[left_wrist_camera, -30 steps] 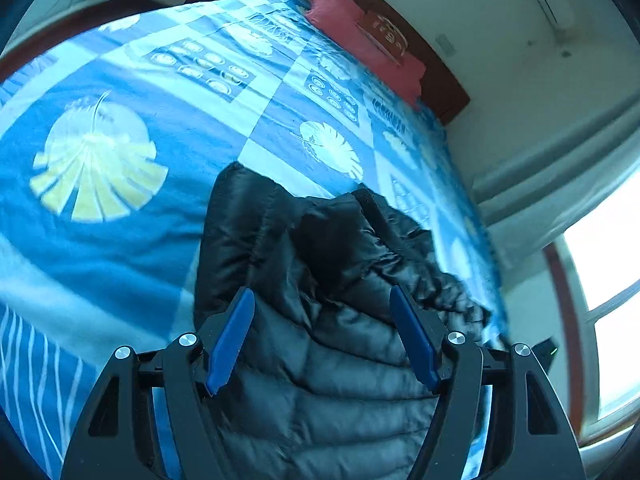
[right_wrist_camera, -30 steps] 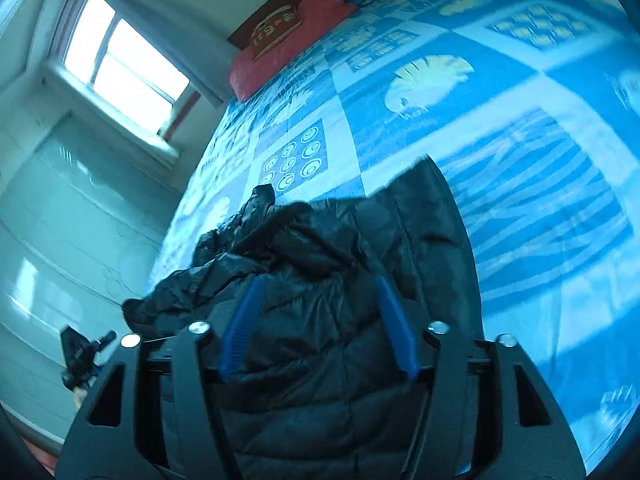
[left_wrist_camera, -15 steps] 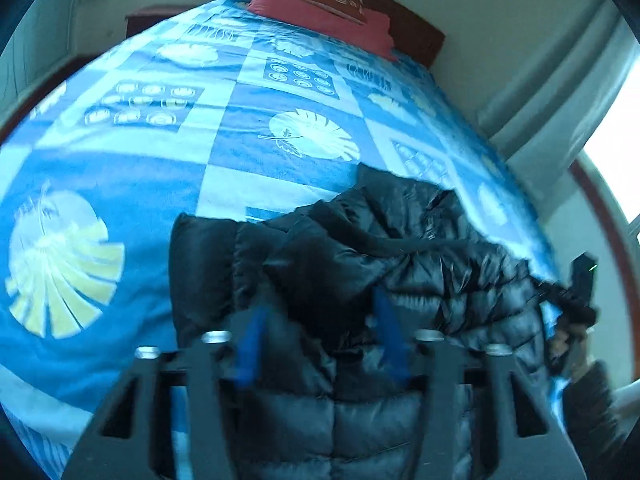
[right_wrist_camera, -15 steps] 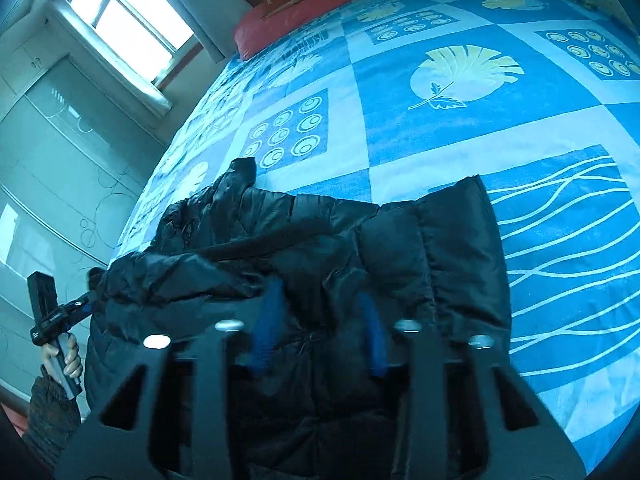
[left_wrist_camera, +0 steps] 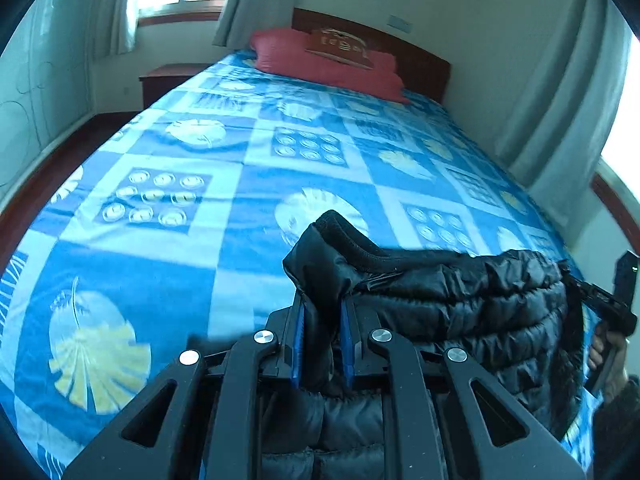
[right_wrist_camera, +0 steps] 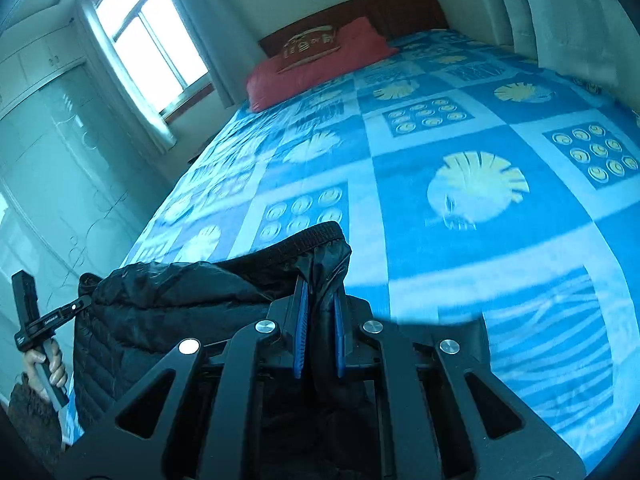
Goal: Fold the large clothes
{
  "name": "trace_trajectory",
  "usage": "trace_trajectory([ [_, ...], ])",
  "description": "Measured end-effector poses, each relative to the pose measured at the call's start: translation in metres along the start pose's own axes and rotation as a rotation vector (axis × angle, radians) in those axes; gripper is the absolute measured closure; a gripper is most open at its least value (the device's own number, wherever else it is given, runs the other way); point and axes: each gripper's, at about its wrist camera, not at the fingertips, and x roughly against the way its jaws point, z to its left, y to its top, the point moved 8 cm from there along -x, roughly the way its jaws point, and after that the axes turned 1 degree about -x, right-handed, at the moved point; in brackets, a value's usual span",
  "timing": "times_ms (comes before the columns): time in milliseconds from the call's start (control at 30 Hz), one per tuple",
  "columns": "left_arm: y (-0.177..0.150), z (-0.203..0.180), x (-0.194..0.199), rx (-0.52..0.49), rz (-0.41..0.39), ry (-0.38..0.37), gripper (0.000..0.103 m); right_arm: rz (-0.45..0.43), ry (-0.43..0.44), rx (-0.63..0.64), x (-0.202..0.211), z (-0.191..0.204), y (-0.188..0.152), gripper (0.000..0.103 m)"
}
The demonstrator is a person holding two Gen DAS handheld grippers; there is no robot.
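While both tongs (left_wrist_camera: 322, 320) (right_wrist_camera: 319, 312) pinch it, jacket (left_wrist_camera: 460, 304) (black) hangs.

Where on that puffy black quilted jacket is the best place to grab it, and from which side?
At its two ends. The black quilted jacket hangs stretched between the left gripper and right gripper, each pinching a thin end fold from the near side. The padded middle looks too bulky to pinch.

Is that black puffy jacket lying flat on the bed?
No. The jacket is lifted, clamped by the left gripper and right gripper.
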Motion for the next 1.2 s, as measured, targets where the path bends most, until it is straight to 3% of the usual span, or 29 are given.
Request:
trace_trajectory([
  [233, -0.017, 0.019, -0.067, 0.021, 0.09, 0.098, 0.088, 0.121, -0.122, -0.018, -0.076, -0.036, -0.026, 0.091],
  [500, -0.045, 0.037, -0.1, 0.096, 0.123, 0.083, 0.086, 0.169, -0.125, -0.06, -0.101, -0.052, -0.044, 0.086],
  [600, -0.044, 0.04, -0.098, 0.13, 0.14, 0.048, 0.08, 0.172, -0.107, -0.08, -0.099, -0.053, -0.042, 0.084],
  [700, -0.038, 0.045, -0.085, 0.185, 0.145, -0.004, 0.072, 0.156, -0.111, -0.098, -0.089, -0.055, -0.038, 0.067],
  [767, -0.034, 0.05, -0.073, 0.213, 0.133, -0.017, 0.051, 0.12, -0.117, -0.11, -0.077, -0.056, -0.032, 0.058],
  [833, -0.028, 0.062, -0.054, 0.245, 0.087, -0.006, 0.042, 0.088, -0.133, -0.133, -0.065, -0.059, -0.028, 0.053],
  [933, -0.021, 0.077, -0.028, 0.307, 0.038, 0.034, 0.042, 0.062, -0.15, -0.164, -0.05, -0.055, -0.024, 0.053],
  [1033, -0.012, 0.052, -0.014, 0.242, 0.0, 0.042, 0.042, 0.045, -0.135, -0.101, -0.043, -0.026, -0.022, 0.053],
  [1100, -0.006, 0.008, -0.013, 0.134, -0.014, 0.029, 0.042, 0.041, -0.1, -0.055, -0.045, 0.006, -0.022, 0.053],
  [1200, -0.006, -0.055, -0.025, 0.061, -0.014, -0.036, 0.042, 0.075, -0.021, -0.005, -0.06, 0.057, -0.027, 0.053],
])
